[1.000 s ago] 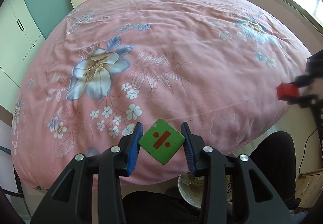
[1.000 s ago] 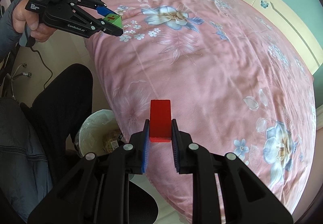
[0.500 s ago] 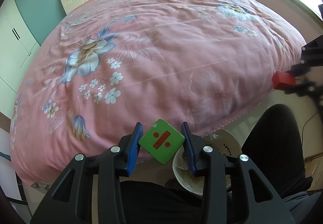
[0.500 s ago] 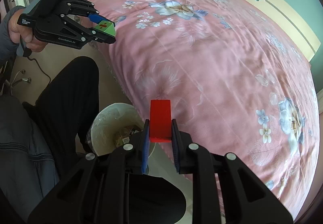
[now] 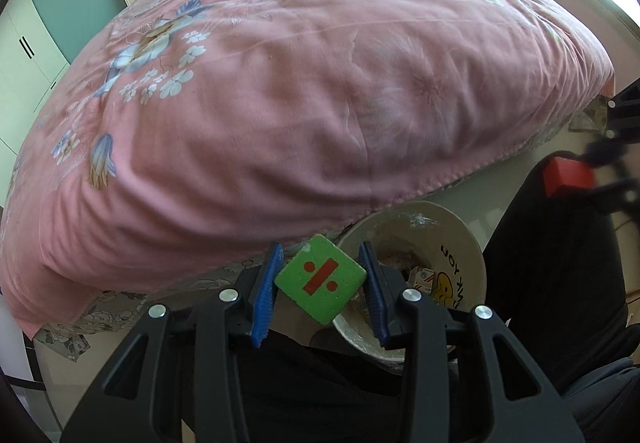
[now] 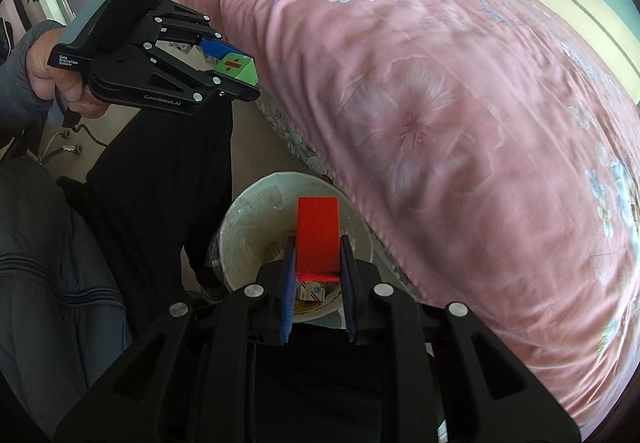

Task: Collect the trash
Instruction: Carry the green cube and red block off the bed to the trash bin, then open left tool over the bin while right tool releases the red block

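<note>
Only the right wrist view shows the hand [image 6: 52,79] holding the left tool [image 5: 320,285], which grips a green block [image 5: 320,279]. At that frame's lower centre the right tool [image 6: 318,275] clamps a red block [image 6: 317,235] over the trash bin [image 6: 244,227], which holds small cartons.

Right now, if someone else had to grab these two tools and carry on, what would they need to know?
Left tool: shut on the green block, near the bin.
Right tool: shut on the red block, which sits in line with the bin's mouth in the right wrist view.
Bin: on the floor beside the pink bed, with some rubbish inside.
Done: both blocks picked up.
Left: release each block into the bin.
</note>
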Demonstrator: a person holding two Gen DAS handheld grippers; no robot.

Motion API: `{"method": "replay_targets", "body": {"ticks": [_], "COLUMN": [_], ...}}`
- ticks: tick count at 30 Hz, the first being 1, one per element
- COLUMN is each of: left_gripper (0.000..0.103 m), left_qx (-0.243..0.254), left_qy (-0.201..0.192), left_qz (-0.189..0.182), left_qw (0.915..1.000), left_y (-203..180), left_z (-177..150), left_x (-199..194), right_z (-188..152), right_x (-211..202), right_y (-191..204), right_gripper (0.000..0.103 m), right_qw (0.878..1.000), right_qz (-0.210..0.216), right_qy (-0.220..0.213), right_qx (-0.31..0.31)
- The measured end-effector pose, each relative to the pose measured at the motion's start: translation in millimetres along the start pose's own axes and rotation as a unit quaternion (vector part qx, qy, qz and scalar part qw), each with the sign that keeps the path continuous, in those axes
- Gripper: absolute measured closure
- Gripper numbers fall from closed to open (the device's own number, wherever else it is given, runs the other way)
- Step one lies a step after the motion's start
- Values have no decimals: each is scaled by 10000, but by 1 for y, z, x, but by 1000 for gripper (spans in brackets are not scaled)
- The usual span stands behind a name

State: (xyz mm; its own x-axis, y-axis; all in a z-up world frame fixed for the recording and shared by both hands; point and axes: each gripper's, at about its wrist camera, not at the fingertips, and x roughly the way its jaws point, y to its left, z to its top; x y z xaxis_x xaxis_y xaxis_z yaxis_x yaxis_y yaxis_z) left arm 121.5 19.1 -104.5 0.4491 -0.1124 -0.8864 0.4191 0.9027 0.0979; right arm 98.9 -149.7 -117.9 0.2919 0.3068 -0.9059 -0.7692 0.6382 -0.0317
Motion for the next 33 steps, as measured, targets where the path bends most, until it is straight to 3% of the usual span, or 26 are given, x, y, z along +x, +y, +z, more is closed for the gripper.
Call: {"method": "replay_targets", "body": {"ticks": [14,33], "left_gripper": [61,62], "left_qx": [42,203], "left_qy": [455,1129], "left_qz": [-125,-491], "left_qw": [9989,9922], "left_y": [-17,-46], "left_z": [-34,-40], "left_x": [50,121], "right_z": [-13,-16], "right_x": [58,116], "right_y": [21,6], "right_gripper": [82,82], "right_qw": [9986,9932], "right_qz": [385,767], "right_qy": [357,812], "right_qx": [119,331]}}
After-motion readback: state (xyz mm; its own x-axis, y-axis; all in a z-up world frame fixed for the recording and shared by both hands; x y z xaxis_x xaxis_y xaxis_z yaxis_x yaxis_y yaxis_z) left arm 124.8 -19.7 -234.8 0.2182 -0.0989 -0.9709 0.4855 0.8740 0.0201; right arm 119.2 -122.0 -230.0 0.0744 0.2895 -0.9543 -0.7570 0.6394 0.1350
